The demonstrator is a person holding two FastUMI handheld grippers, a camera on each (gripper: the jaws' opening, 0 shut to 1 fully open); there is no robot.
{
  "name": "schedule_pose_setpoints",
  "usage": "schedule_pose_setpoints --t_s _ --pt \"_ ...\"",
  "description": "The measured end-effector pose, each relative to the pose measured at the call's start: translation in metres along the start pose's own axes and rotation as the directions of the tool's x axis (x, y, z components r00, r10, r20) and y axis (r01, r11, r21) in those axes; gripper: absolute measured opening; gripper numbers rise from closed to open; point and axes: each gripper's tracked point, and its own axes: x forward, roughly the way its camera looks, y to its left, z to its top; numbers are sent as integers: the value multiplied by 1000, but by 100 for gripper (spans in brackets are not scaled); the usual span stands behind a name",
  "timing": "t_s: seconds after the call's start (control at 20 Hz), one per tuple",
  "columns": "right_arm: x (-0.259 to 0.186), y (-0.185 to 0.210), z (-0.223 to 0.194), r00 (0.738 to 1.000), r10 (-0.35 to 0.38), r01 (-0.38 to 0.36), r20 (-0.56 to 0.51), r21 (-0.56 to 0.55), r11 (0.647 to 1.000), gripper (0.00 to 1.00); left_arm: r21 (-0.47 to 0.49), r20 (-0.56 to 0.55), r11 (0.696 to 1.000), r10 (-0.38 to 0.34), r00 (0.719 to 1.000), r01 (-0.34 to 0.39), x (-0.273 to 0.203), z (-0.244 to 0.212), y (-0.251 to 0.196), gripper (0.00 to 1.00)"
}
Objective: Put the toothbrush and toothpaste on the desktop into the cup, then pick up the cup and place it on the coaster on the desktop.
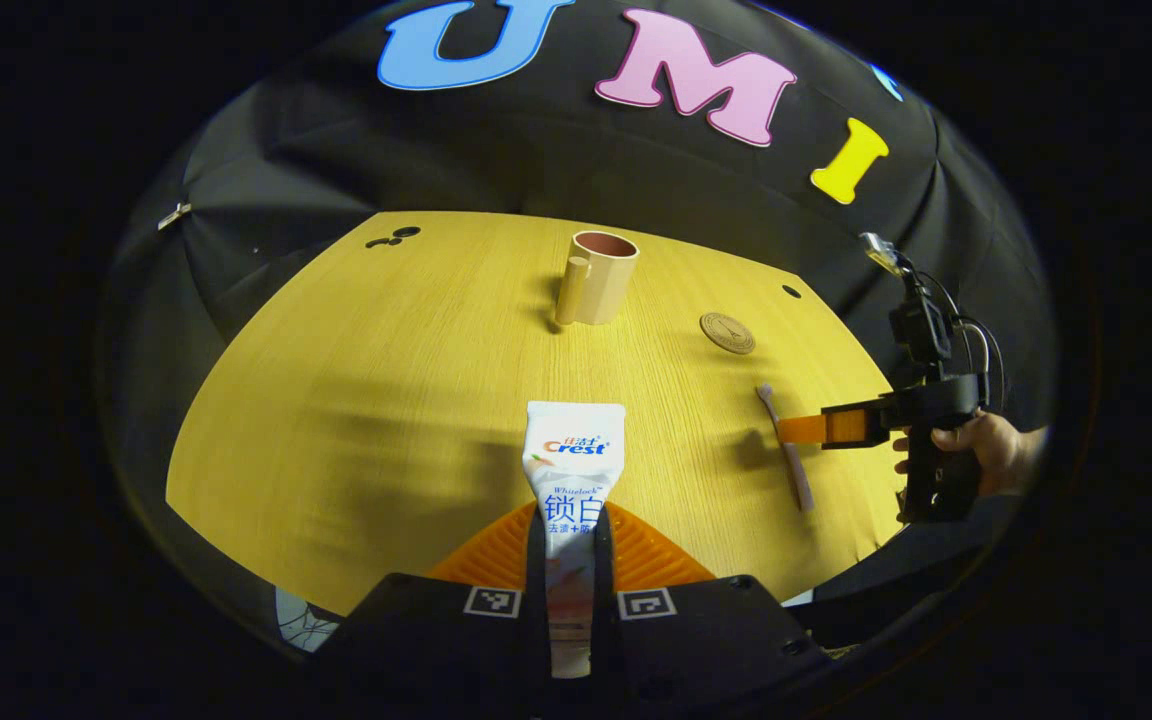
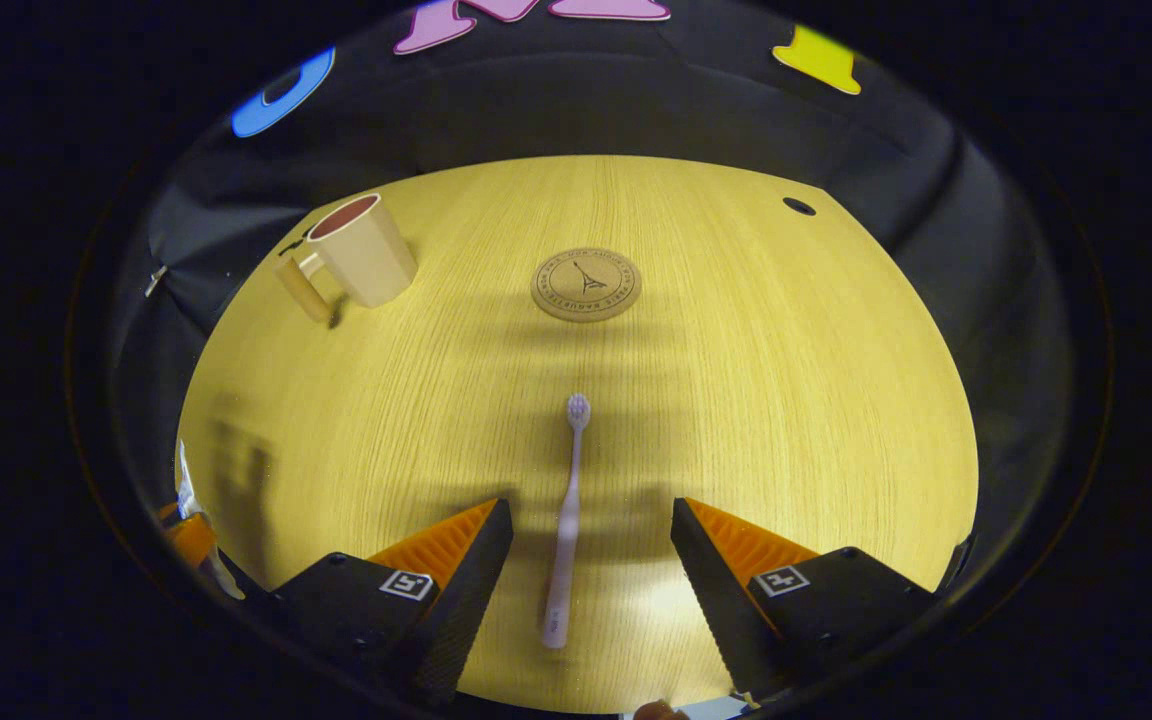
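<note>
A yellow wooden table [image 1: 356, 400] stands against a black cloth wall. In the left gripper view, the left gripper [image 1: 570, 560] at 6 o'clock is pressed together on the lower part of a white toothpaste tube [image 1: 573, 455], whose flat end points toward 12 o'clock. A beige cup [image 1: 598, 277] with a handle stands upright near 12 o'clock, and a round coaster [image 1: 727, 333] lies at about 2 o'clock. In the right gripper view, the right gripper [image 2: 591, 560] is spread wide, its fingers on either side of a pale pink toothbrush [image 2: 566, 520] lying flat, bristles toward 12 o'clock. The tube looks soft and light, so a firm pinch near its middle seems safest. The toothbrush looks thin, stiff and slippery; mid-handle seems the best hold.
</note>
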Motion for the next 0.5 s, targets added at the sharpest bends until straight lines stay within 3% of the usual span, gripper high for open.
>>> schedule_pose_setpoints --t_s 0.5 --pt "15 3 -11 998 -15 15 -55 4 1000 99 -18 36 1000 -12 999 13 0 11 0 21"
